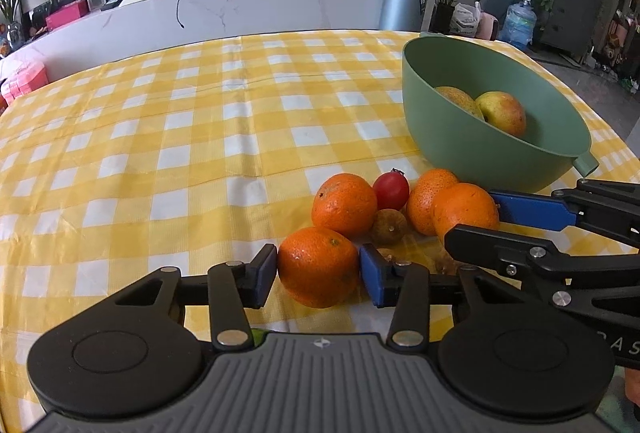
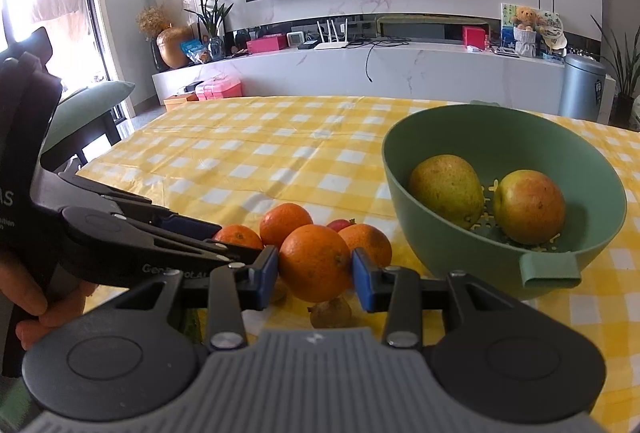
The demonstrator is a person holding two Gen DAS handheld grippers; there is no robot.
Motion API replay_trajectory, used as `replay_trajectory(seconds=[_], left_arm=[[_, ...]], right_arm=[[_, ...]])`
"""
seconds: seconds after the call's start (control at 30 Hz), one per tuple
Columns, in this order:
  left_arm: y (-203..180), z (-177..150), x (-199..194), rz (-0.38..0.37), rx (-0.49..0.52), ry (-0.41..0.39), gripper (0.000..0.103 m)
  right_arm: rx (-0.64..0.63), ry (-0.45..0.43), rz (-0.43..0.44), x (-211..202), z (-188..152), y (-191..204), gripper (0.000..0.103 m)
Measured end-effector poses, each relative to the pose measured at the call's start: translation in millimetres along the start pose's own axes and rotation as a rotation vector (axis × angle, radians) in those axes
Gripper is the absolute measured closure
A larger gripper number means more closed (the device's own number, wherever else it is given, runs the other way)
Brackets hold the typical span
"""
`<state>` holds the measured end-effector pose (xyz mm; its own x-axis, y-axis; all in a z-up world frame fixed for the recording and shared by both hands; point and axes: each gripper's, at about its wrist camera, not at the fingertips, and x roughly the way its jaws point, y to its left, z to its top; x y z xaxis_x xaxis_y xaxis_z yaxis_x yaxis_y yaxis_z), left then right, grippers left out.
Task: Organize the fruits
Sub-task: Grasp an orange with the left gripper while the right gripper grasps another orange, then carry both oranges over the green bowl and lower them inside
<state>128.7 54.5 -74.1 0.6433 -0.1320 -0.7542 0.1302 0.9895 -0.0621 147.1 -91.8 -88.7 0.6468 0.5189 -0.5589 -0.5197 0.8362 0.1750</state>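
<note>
Several oranges lie in a cluster on the yellow checked tablecloth (image 1: pixel 200 153). My left gripper (image 1: pixel 319 275) is shut on the nearest orange (image 1: pixel 318 267), with a blue pad touching each side; it sits low on the cloth. My right gripper (image 2: pixel 315 277) is shut on another orange (image 2: pixel 316 263), which also shows in the left wrist view as the rightmost orange (image 1: pixel 466 211). Two loose oranges (image 1: pixel 344 204) (image 1: pixel 430 199), a red cherry tomato (image 1: pixel 391 190) and a small brown fruit (image 1: pixel 390 227) lie between them. The green bowl (image 2: pixel 440 233) holds a pear (image 2: pixel 446 189) and an apple (image 2: pixel 528 207).
The bowl stands right of the fruit cluster, its handle tab (image 2: pixel 550 269) facing me. A hand (image 2: pixel 28 297) holds the left gripper's handle. Bare tablecloth stretches to the left and far side. A TV wall and a marble shelf lie beyond the table.
</note>
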Motion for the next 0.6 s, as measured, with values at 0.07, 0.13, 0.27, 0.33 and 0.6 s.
replay_trajectory(seconds=[0.07, 0.13, 0.27, 0.33, 0.6], left_arm=[[0, 0, -1, 0.000, -0.006, -0.002, 0.054], [-1, 0, -2, 0.010, -0.003, -0.011, 0.055], [-4, 0, -10, 0.038, -0.002, -0.045, 0.055], [-2, 1, -17, 0.028, -0.025, -0.065, 0.055], [-14, 9, -49, -0.017, -0.048, -0.138, 0.055]], right_arm=[[0.002, -0.003, -0.001, 0, 0, -1, 0.066], [0.000, -0.005, -0.001, 0, 0, -1, 0.066], [-0.013, -0.022, -0.004, -4, 1, 1, 0.066], [-0.018, -0.038, -0.003, -9, 2, 0, 0.066], [-0.013, -0.103, -0.029, -36, 8, -6, 0.066]])
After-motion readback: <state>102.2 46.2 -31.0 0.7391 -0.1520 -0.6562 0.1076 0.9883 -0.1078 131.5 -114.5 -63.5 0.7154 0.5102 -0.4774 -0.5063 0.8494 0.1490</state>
